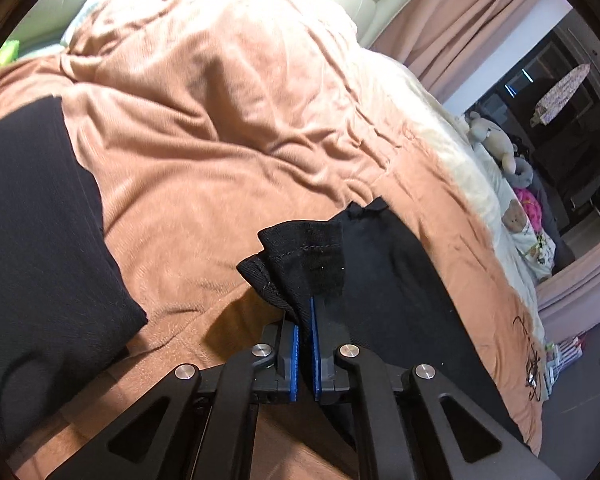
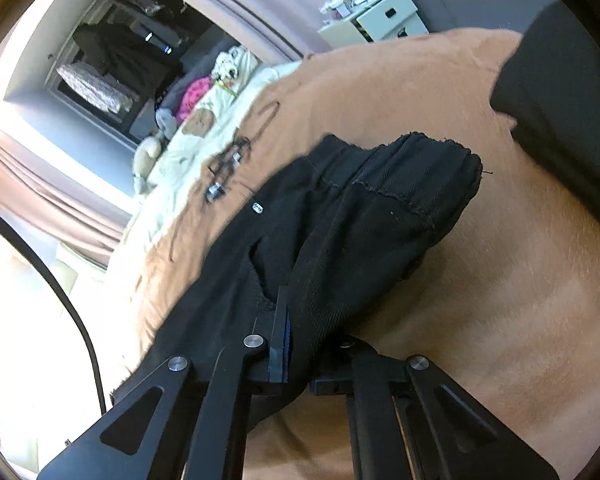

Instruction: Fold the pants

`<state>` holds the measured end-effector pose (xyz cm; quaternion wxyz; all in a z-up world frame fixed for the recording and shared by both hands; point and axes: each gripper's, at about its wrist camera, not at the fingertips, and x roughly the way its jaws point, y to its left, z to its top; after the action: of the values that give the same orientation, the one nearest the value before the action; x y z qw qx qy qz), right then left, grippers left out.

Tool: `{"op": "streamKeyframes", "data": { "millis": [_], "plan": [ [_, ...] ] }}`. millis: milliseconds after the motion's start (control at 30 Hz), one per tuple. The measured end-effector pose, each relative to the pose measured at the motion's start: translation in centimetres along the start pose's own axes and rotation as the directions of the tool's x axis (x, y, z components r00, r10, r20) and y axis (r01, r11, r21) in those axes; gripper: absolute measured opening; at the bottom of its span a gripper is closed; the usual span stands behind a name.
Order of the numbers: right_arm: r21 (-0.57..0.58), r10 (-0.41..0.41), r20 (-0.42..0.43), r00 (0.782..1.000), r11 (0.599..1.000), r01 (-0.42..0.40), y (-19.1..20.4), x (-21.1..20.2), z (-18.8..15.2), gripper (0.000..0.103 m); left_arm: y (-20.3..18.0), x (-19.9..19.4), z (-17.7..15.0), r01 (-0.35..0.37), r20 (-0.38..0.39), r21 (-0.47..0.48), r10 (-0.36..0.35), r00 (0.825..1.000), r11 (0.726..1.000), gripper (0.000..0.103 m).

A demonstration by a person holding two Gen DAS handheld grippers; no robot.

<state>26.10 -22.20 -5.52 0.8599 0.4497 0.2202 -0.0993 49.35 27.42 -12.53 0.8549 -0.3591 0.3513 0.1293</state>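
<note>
Now the left gripper and the right gripper each pinch the black cotton pants, so they should carry both hems level over the crumpled peach blanket.

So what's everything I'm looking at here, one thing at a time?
pants: one pair, black, on the blanket, pinched by both grippers
blanket: one, tan, covering the bed
second dark garment: one, black, lying on the blanket to the left
curtains: pink, beyond the bed
stuffed toys: several, beige, grey and pink, along the far bed edge
box: one, cream, on the floor past the bed
left gripper: black with blue pads, shut on a hem
right gripper: black, shut on the pants
</note>
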Motion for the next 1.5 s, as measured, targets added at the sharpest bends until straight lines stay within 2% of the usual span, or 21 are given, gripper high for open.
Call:
{"op": "streamKeyframes", "data": {
  "millis": [167,467,933,1133,1500],
  "plan": [
    [-0.014,0.038,0.04,0.998,0.999,-0.038,1.5,-1.6,0.2,0.001,-0.5,-2.0,0.8,0.027,0.01,-0.01,-0.027,1.0,1.0,0.005],
    [-0.009,0.064,0.049,0.997,0.998,-0.064,0.1,-3.9,-1.2,0.001,0.2,-7.4,0.7,0.032,0.035,-0.015,-0.031,0.999,0.999,0.004],
    [0.008,0.062,0.022,0.998,0.998,-0.063,-1.6,-10.3,-1.7,0.001,6.6,-15.4,-4.9,0.055,0.009,-0.087,-0.055,0.998,0.995,0.004],
    [0.038,0.056,0.02,0.998,0.998,-0.057,-2.5,-12.1,-2.8,0.001,9.9,-17.8,-8.0,0.056,-0.016,-0.122,-0.059,0.998,0.991,0.004],
    [0.071,0.041,0.013,0.999,0.997,-0.042,-3.4,-14.8,-4.4,0.001,14.6,-21.3,-11.7,0.061,-0.036,-0.173,-0.068,0.997,0.983,0.004]
  ]
}}
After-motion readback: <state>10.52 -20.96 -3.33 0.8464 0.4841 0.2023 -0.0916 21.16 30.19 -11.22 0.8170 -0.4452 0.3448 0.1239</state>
